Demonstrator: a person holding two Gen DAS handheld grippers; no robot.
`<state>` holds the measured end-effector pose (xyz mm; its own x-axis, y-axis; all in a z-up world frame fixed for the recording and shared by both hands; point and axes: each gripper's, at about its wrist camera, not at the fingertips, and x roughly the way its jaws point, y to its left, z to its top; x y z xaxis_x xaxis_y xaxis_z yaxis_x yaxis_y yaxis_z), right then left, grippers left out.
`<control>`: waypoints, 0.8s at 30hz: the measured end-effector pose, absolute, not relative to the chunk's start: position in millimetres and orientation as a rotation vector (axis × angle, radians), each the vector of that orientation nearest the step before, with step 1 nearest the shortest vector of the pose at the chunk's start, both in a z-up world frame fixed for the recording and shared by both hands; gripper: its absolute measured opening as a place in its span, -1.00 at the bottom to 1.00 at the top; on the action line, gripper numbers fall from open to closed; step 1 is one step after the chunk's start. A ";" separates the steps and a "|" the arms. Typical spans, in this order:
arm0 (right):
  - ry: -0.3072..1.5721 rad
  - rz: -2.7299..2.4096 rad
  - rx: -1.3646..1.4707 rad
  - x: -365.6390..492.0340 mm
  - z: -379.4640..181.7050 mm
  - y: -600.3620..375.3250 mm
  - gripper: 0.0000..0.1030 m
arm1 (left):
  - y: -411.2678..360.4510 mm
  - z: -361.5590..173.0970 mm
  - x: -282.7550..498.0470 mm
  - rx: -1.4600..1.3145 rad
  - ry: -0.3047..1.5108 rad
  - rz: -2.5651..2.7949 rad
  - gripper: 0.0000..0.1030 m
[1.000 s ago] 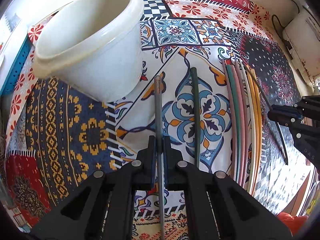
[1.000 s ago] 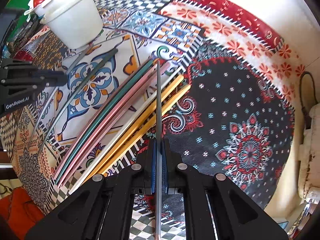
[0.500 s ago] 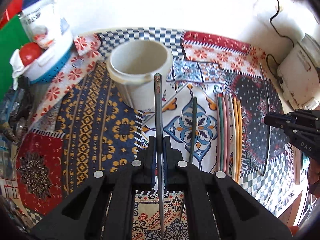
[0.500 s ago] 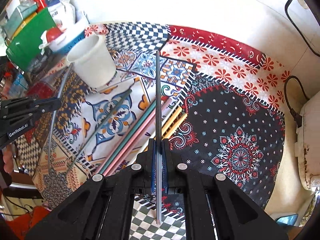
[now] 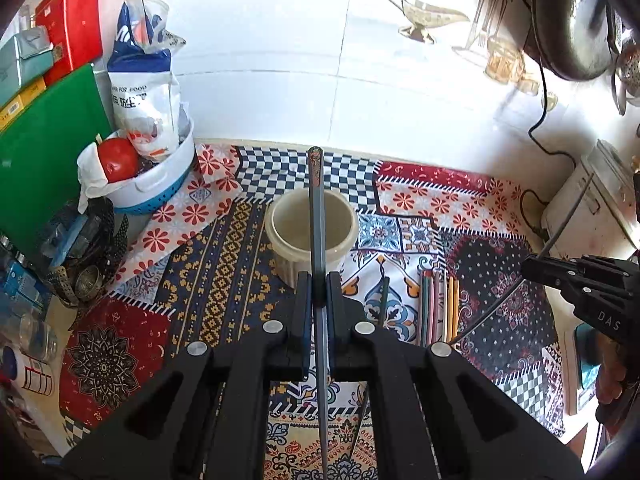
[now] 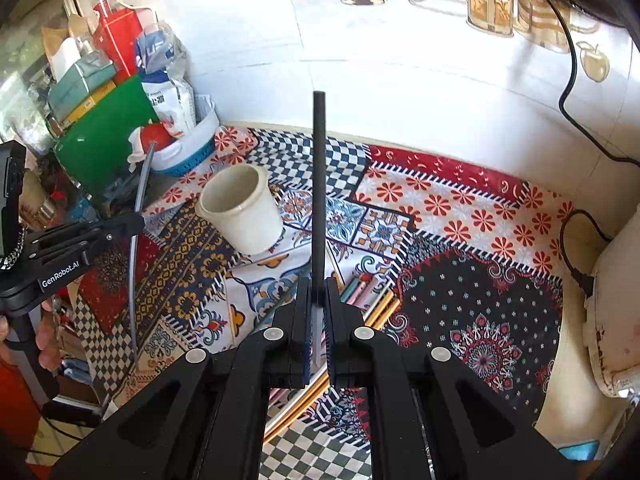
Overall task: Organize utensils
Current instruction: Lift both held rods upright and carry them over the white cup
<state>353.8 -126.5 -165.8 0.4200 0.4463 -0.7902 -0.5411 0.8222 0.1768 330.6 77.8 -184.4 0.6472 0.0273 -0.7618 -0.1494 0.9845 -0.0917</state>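
Note:
My left gripper (image 5: 319,289) is shut on a grey chopstick (image 5: 316,216) that points up and away, held high over the patterned cloth. Its tip lines up above the cream cup (image 5: 311,227). My right gripper (image 6: 318,294) is shut on a dark chopstick (image 6: 319,184), also lifted, right of the cup (image 6: 240,210). A row of coloured chopsticks (image 5: 438,306) lies flat on the cloth; it also shows in the right wrist view (image 6: 366,294). One dark green chopstick (image 5: 383,300) lies alone beside them.
A white and blue basket (image 5: 148,178) with a tomato and a bag stands at the back left next to a green board (image 5: 44,148). Jars and clutter line the left edge. A white appliance (image 5: 596,200) with a black cord stands at the right.
Both grippers have risen well above the cloth with their chopsticks, so the cup and lying chopsticks look much smaller. The wall and shelf items have come into view.

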 end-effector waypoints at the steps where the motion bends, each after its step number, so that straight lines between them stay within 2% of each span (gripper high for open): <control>1: 0.942 0.630 -0.106 355.0 -160.9 -124.3 -0.90 | 78.5 -178.8 330.7 -0.151 0.846 0.103 -0.91; 12: 0.800 0.674 -0.084 379.0 -111.6 -99.4 -0.90 | 86.5 -127.2 346.4 -0.159 0.678 0.124 -0.91; 24: 0.743 0.749 -0.066 406.9 -89.8 -65.2 -0.90 | 108.3 -113.0 396.5 -0.175 0.566 0.214 -0.91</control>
<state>406.9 -65.2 -89.8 0.4936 0.5943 -0.6350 -0.6392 0.7430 0.1986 396.5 108.3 -113.0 0.8229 0.1521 -0.5475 -0.2479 0.9631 -0.1051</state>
